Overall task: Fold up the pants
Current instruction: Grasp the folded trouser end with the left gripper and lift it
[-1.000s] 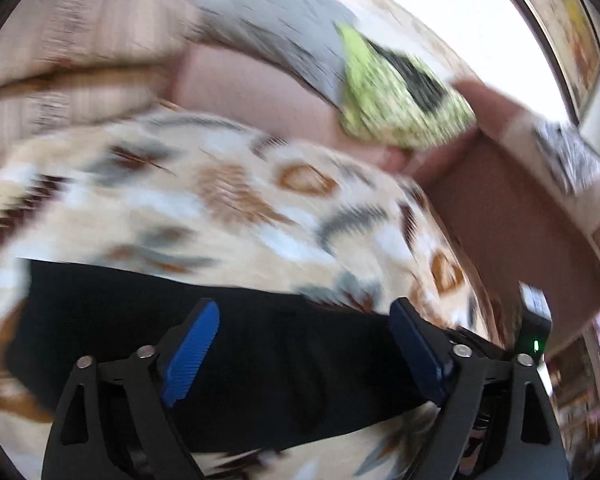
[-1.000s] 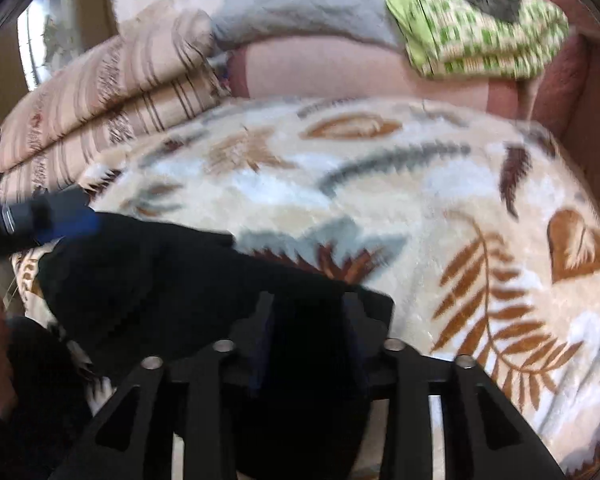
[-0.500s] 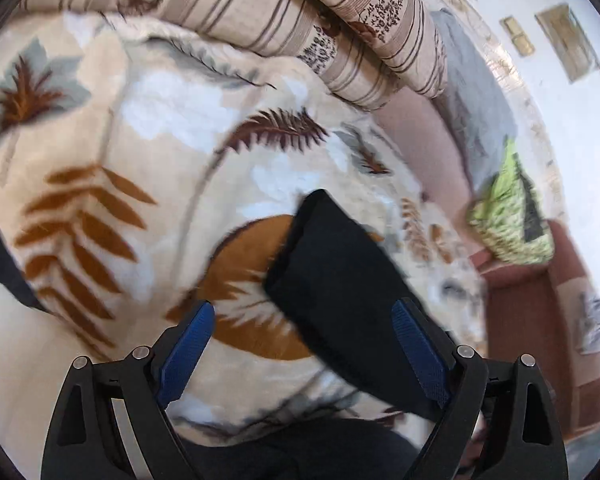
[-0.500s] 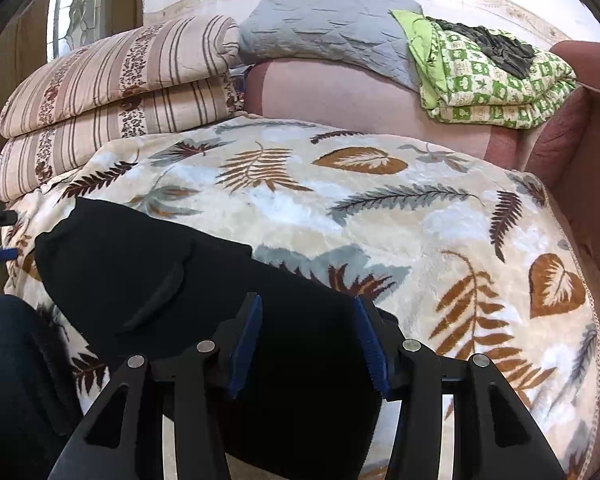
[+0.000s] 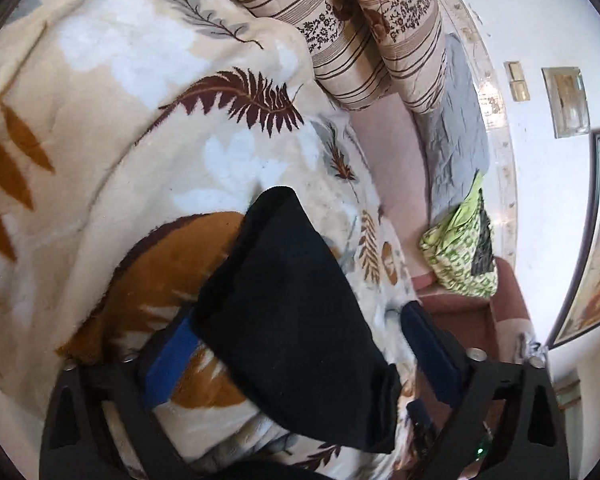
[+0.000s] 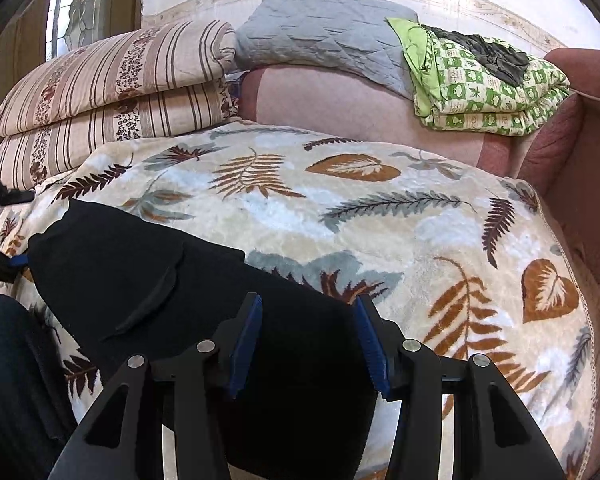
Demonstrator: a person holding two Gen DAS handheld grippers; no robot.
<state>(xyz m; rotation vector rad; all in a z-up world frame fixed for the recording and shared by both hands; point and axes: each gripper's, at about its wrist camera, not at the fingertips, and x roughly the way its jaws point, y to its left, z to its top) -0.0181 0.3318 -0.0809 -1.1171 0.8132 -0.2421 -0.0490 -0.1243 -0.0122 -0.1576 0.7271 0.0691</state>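
Nearest in the right wrist view, the right gripper [image 6: 306, 338] stands with its blue-padded fingers [image 6: 244, 344] partly apart above the near end of the black pants [image 6: 148, 276]. The dark cloth lies under and between them, but neither pad visibly presses on it, so the grip reads as released. To the left a dark trouser leg [image 6: 4, 380] of the person fills the corner, close against the bed's near edge.

The pants lie folded as a long black band on the leaf-patterned blanket [image 6: 380, 208], running from the fingers away to the left, where the left gripper shows only as a sliver at the frame's edge. In the left wrist view, the left gripper [image 5: 300, 344] is spread wide, the narrow end of the pants [image 5: 288, 296] between its fingers, overlapping the blue left pad and clear of the right one.

Right of the pants the blanket lies open up to its fringed edge. Beyond stand stacked striped pillows [image 6: 112, 92], a grey quilt [image 6: 324, 36] and a folded green checked blanket [image 6: 484, 88] on the pink sofa back [image 6: 340, 104].
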